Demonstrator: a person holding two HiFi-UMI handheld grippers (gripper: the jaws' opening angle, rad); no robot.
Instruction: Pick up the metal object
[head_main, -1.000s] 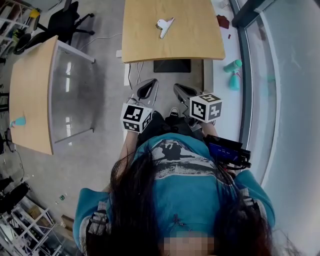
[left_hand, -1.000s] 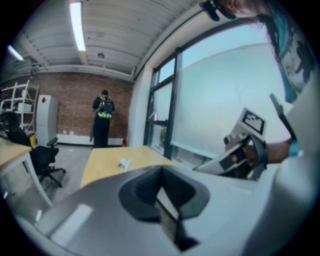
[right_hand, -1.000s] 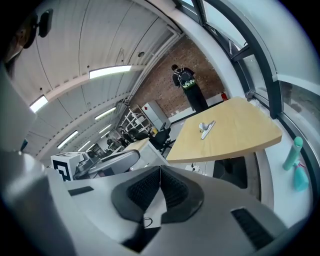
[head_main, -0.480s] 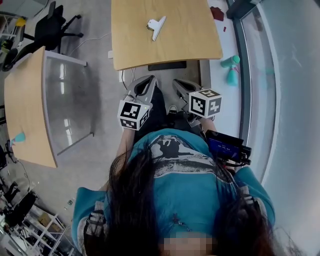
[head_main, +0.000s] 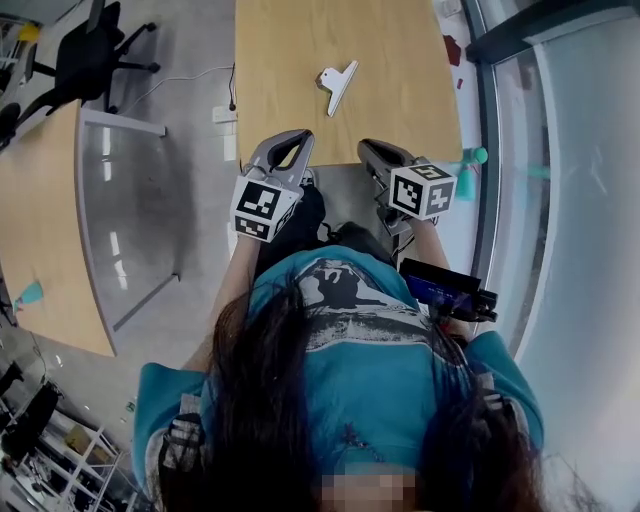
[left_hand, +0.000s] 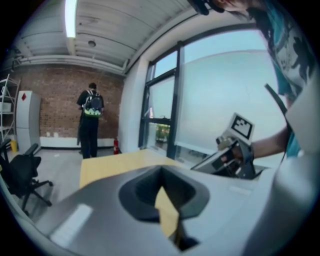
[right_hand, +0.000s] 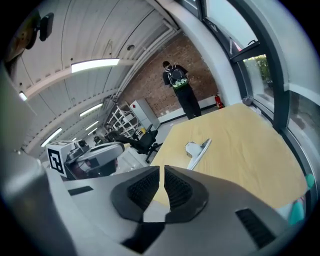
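The metal object is a silver spring clip (head_main: 337, 84) lying alone on the light wooden table (head_main: 290, 60); in the right gripper view the clip (right_hand: 196, 151) lies ahead of the jaws. Both grippers are held side by side at the table's near edge, short of the clip. My left gripper (head_main: 293, 137) is shut and empty; in its own view the left gripper (left_hand: 161, 175) points over the table (left_hand: 115, 165). My right gripper (head_main: 366, 148) is also shut and empty, its ribbed pads (right_hand: 145, 189) nearly touching, and the right gripper (right_hand: 164, 172) points towards the clip.
A second wooden table with a glass side panel (head_main: 40, 220) stands at the left, a black office chair (head_main: 85, 55) beyond it. A glass window wall (head_main: 560, 200) runs along the right, with a teal bottle (head_main: 470, 160) at its foot. A person with a backpack (right_hand: 179, 87) stands far off.
Both grippers and the person have moved forward to the table. Their tips now reach its near edge, and the clip is much closer. Both stay shut.
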